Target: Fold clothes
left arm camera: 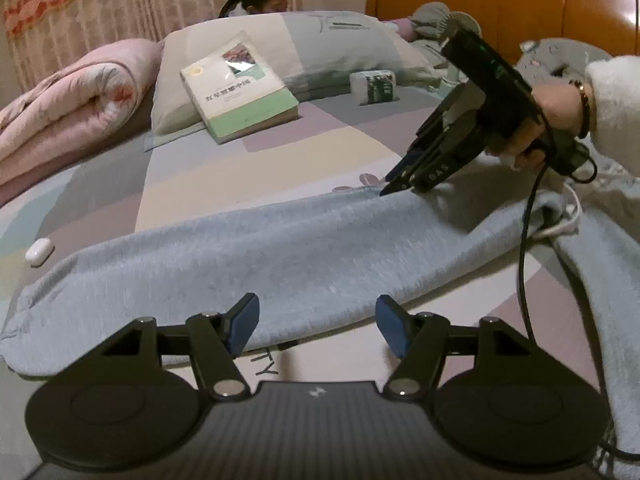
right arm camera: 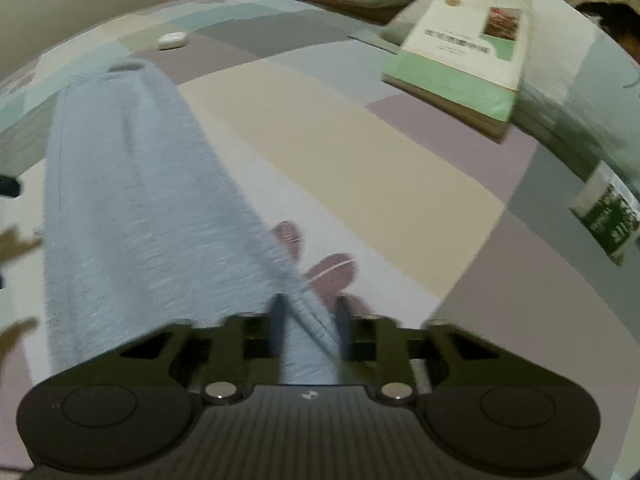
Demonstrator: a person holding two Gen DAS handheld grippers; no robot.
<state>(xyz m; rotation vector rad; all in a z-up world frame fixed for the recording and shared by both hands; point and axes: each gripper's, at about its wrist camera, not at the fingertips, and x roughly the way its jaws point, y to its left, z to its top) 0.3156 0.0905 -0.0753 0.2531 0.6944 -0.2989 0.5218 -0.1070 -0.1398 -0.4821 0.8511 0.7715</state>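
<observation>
1. On the bed, a grey garment lies stretched out long across the patchwork sheet, with more of it trailing off toward the right edge of the left wrist view.
2. At its far edge, the right gripper has its jaws closed on a thin fold of the fabric's hem; that small bite could slip free if it is pulled sideways.
3. Near the closer edge, the left gripper hangs with jaws wide and nothing between them, so one side of the cloth is loose and may drag or bunch in any lift.
4. A black cable from the right tool drapes over the cloth and could get caught in a fold.
5. A book, a small white case and a tissue pack lie nearby; swung fabric might sweep the case away.
</observation>
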